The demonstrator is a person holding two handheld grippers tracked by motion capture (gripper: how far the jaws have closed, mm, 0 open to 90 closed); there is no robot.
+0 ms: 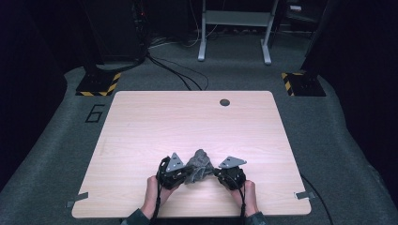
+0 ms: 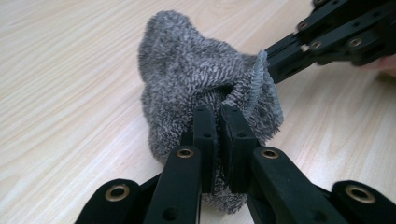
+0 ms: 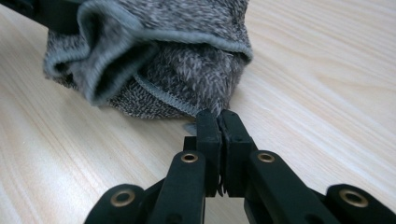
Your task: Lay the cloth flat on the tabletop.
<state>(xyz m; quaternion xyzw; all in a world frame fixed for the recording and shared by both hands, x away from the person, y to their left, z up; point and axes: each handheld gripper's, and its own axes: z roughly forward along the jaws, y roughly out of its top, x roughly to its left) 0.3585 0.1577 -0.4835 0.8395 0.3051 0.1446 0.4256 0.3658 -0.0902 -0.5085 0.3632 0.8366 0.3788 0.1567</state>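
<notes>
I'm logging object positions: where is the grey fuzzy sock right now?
In the high view the grey fuzzy sock lies bunched near the wooden table's near edge, between the left gripper and right gripper, both clamped on it.

Fuzzy sock (image 2: pixel 196 79) is heathered grey with a lighter grey hem, grippers (image 1: pixel 176 171) are black, table (image 1: pixel 155 122) is pale woodgrain.

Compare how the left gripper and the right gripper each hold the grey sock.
The left gripper bites into a thick fold of the grey sock, its tips sunk in fabric; the right gripper pinches just a thin hem edge. The left gripper sits at the sock's left, the right gripper at its right. Both are shut on it, low over the wooden table.
</notes>
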